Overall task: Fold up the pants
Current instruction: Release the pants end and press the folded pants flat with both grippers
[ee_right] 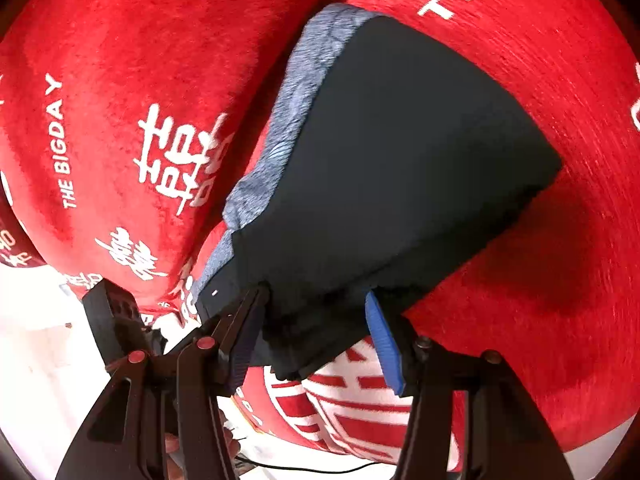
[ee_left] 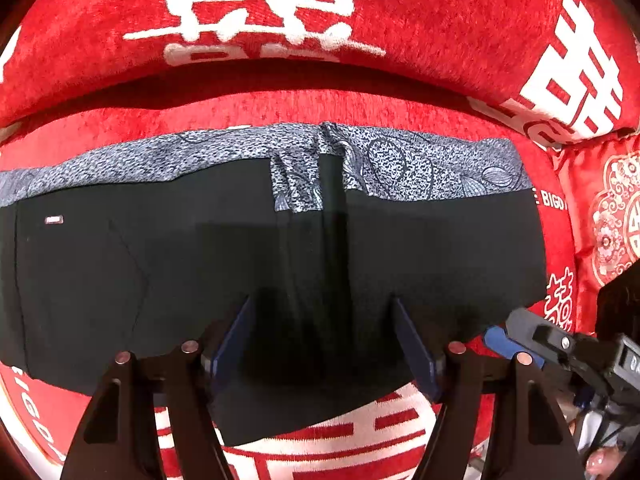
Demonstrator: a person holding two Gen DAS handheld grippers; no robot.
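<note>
Pants: the black pants (ee_left: 280, 248) lie folded on the red cover (ee_left: 360, 108), a wide dark slab with a band of grey-blue patterned fabric (ee_left: 400, 160) showing along the far edge. A small pale tag (ee_left: 54, 220) sits near the left end.

Same pants from the right: they (ee_right: 400, 160) run away from the camera, the patterned strip (ee_right: 296, 108) along their left side.

Left gripper: the left gripper (ee_left: 322, 320) is spread wide over the near edge of the pants, its blue pads (ee_left: 416, 352) apart with the dark cloth between them; nothing is pinched.

Right gripper: the right gripper (ee_right: 316, 320) is also parted, at the near corner of the pants. The cloth bunches between the blue pad (ee_right: 384, 340) and the dark finger opposite; whether either touches it, I cannot tell.

Surroundings: the red cover carries white characters (ee_left: 260, 4) and the words "THE BIGDAY" (ee_right: 64, 144). A red cushion with a round white pattern (ee_left: 616, 216) sits at the right.
</note>
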